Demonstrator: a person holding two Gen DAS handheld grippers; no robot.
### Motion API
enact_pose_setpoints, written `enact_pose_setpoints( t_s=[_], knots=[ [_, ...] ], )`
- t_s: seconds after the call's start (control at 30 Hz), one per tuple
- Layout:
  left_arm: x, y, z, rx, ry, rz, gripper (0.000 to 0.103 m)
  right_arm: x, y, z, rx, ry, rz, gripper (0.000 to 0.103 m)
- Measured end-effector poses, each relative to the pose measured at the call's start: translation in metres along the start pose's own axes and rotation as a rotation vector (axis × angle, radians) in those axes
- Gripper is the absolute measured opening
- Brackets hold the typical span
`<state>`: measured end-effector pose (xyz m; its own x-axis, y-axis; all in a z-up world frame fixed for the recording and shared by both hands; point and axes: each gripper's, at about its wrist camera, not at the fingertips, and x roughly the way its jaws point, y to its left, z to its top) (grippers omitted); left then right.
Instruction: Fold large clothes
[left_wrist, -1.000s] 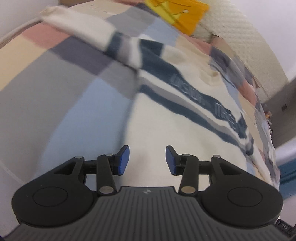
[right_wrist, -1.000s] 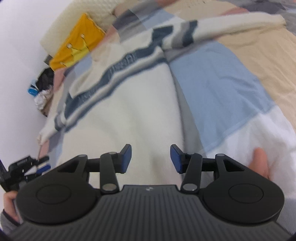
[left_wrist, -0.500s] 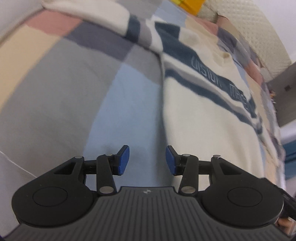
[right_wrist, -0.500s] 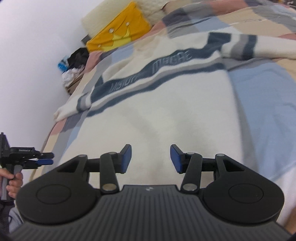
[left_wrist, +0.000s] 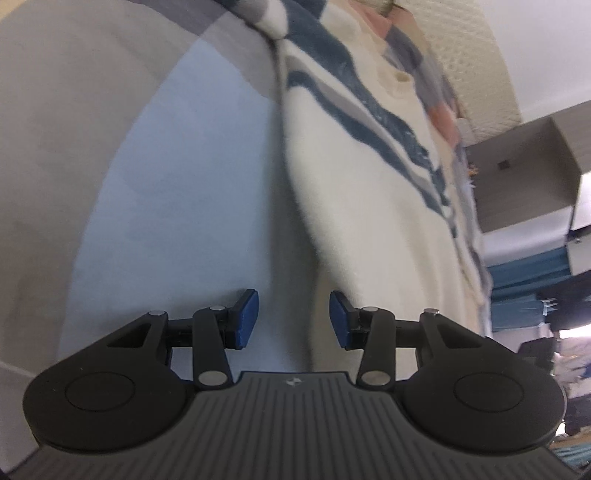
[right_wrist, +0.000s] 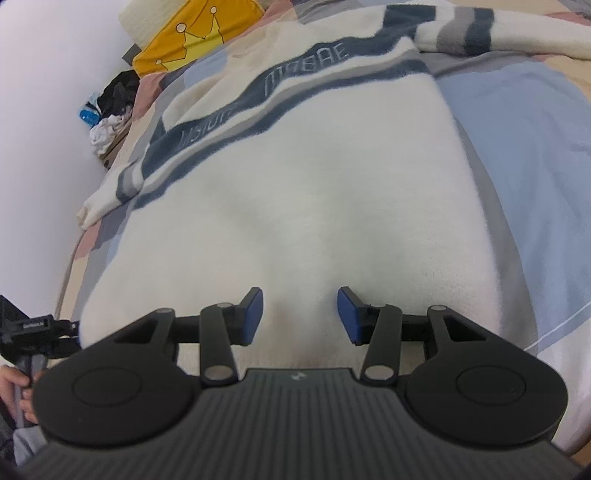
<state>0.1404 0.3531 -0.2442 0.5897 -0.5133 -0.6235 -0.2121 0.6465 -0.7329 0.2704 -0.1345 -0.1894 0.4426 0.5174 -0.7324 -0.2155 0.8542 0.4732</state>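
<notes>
Cream striped sweater (right_wrist: 295, 192) spread flat along the bed (left_wrist: 166, 184), lengthwise away from both tools: left tool (left_wrist: 293, 319) agape at its side edge, right tool (right_wrist: 300, 315) agape over its hem.

Both wrist views close, angled down; share sweater (left_wrist: 369, 206).

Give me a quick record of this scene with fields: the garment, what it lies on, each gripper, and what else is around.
garment: cream sweater with dark blue and grey chest stripes, spread flat, sleeves out to the sides
surface: bed with patchwork cover
left gripper: open, nothing between the jaws, over the sweater's side edge near the hem
right gripper: open, nothing held, over the sweater's lower body
nearby: yellow pillow with crown print at the head of the bed; pile of clothes beside the bed
</notes>
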Motion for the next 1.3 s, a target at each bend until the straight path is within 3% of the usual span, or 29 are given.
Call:
enact_pose_setpoints(
  t_s=[0.13, 0.2, 0.27, 0.43, 0.53, 0.63, 0.8, 0.9, 1.0, 1.07, 1.13, 1.23, 1.3],
  knots=[
    [-0.001, -0.008, -0.001, 0.049, -0.041, -0.15, 0.048, 0.0, -0.001, 0.0, 0.004, -0.005, -0.001, 0.048],
    [-0.002, -0.009, -0.002, 0.048, -0.081, -0.286, 0.048, 0.0, 0.0, 0.0, 0.002, -0.006, -0.001, 0.048],
    [0.003, -0.011, -0.001, 0.025, -0.078, -0.373, 0.048, 0.0, 0.0, 0.0, 0.0, -0.006, -0.004, 0.049],
    [0.0, -0.032, -0.005, 0.102, -0.084, -0.535, 0.052, 0.0, 0.002, 0.0, 0.001, -0.008, -0.007, 0.049],
    [-0.001, -0.036, -0.005, 0.104, -0.088, -0.55, 0.054, 0.0, 0.002, 0.0, 0.001, -0.008, -0.007, 0.049],
    [0.005, -0.036, -0.004, 0.088, -0.068, -0.492, 0.054, 0.001, 0.002, 0.0, 0.001, -0.008, -0.006, 0.05],
    [0.025, -0.03, 0.001, 0.043, 0.017, -0.292, 0.054, 0.001, 0.002, -0.001, 0.002, -0.007, -0.005, 0.049],
    [0.037, -0.022, 0.002, 0.066, 0.098, -0.112, 0.054, 0.001, 0.002, -0.001, 0.0, -0.006, -0.007, 0.049],
    [0.043, -0.01, 0.005, 0.015, 0.099, -0.121, 0.053, 0.002, 0.003, -0.001, -0.002, -0.006, -0.009, 0.048],
    [0.042, -0.015, 0.006, 0.057, 0.084, -0.103, 0.048, 0.002, 0.003, -0.001, -0.004, -0.005, -0.011, 0.048],
    [0.047, -0.027, 0.007, 0.126, 0.129, -0.048, 0.033, 0.002, 0.003, -0.001, -0.012, -0.004, -0.016, 0.048],
    [0.045, -0.038, 0.006, 0.194, 0.173, -0.001, 0.023, 0.005, 0.008, -0.002, -0.036, 0.004, -0.034, 0.048],
    [0.04, -0.047, 0.005, 0.238, 0.19, -0.01, 0.02, 0.006, 0.009, -0.002, -0.044, 0.004, -0.041, 0.048]
  ],
)
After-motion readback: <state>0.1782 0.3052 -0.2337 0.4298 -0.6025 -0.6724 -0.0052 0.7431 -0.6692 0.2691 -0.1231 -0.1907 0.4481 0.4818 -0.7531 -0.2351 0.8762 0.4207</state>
